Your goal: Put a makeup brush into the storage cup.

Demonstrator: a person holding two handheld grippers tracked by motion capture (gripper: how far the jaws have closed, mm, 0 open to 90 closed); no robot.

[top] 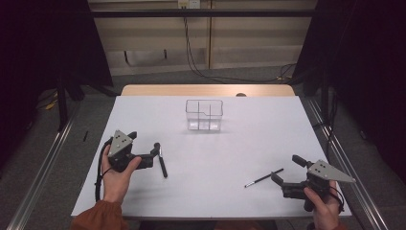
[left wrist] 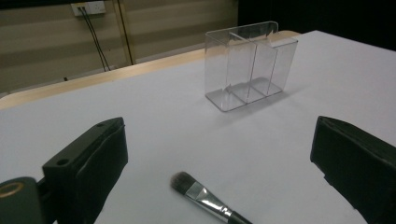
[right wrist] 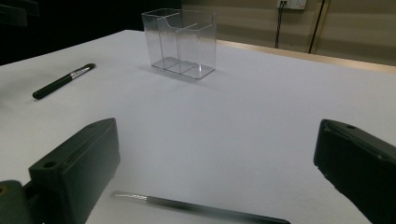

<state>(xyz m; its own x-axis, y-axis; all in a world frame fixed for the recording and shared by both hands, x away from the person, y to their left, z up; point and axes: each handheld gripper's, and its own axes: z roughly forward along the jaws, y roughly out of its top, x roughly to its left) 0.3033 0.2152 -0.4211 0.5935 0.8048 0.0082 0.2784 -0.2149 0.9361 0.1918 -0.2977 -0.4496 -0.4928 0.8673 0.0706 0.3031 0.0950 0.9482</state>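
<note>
both tools (jaws wide) flank brushes: left tool (top: 152,154) by makeup brush (top: 163,163), right tool (top: 287,172) by thin brush (top: 264,178).

Two hand-held black tools, rust-orange sleeves

The left tool (top: 152,151) and right tool (top: 286,171) were matte black, each topped by a grey three-cornered plate dotted with small dark screws. Their jaws were blocky black slabs with a round hole near the tip. A black cable looped by the left wrist. The left sleeve (top: 98,215) was rust-orange; a dark strap crossed the right hand (top: 324,210).
</note>
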